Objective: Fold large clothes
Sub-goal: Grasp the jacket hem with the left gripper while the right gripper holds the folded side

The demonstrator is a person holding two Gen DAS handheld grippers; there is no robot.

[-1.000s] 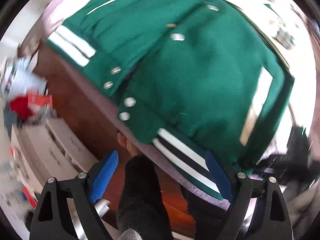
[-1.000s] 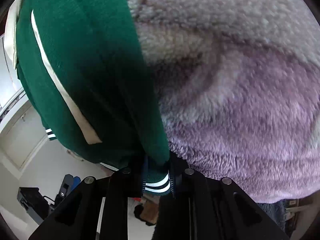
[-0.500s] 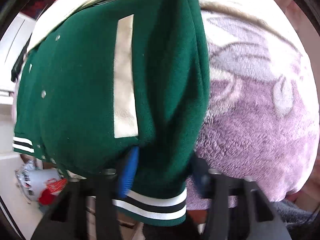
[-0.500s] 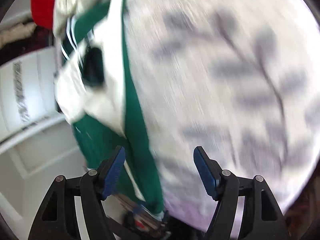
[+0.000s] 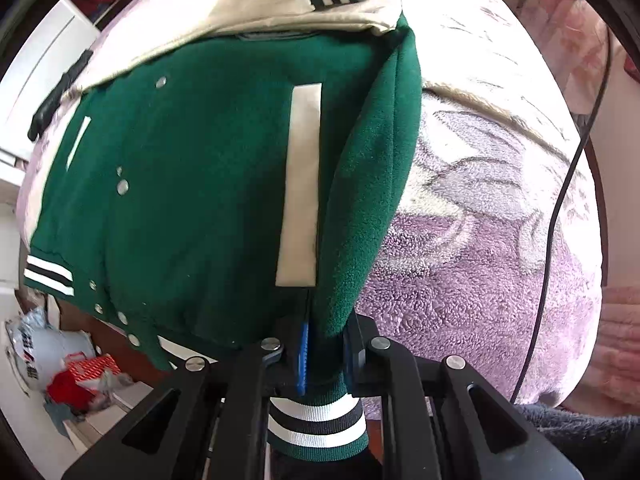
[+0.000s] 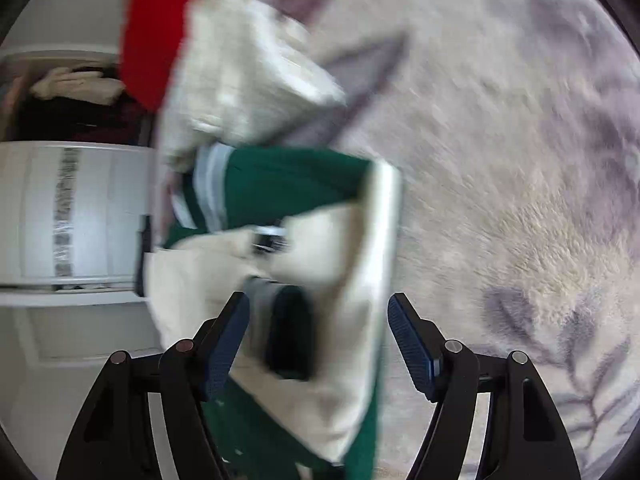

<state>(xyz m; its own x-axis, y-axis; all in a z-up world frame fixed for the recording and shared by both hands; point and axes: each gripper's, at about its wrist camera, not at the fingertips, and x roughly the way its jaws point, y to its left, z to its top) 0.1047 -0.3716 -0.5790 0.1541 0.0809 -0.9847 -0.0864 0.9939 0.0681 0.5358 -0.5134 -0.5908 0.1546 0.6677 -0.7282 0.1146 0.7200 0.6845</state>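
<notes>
A green varsity jacket [image 5: 192,184] with cream sleeves [image 5: 272,12] and striped cuffs lies on a purple and cream fleece blanket [image 5: 472,280]. My left gripper [image 5: 324,356] is shut on the jacket's bottom corner, with the striped hem [image 5: 316,428] hanging below the fingers. In the right wrist view the jacket's cream sleeve [image 6: 320,280] and a green striped cuff [image 6: 288,332] lie between and beyond the open fingers of my right gripper [image 6: 318,344], which holds nothing. That view is blurred.
A black cable [image 5: 560,200] runs over the blanket at the right. A hand [image 5: 616,344] shows at the right edge. Bags and red things [image 5: 68,372] lie on the floor at lower left. A red garment [image 6: 160,32] and white drawers [image 6: 72,212] are beyond the jacket.
My left gripper has closed on the jacket's bottom corner. My right gripper let go of the hem, opened and moved up to the sleeve and cuff end.
</notes>
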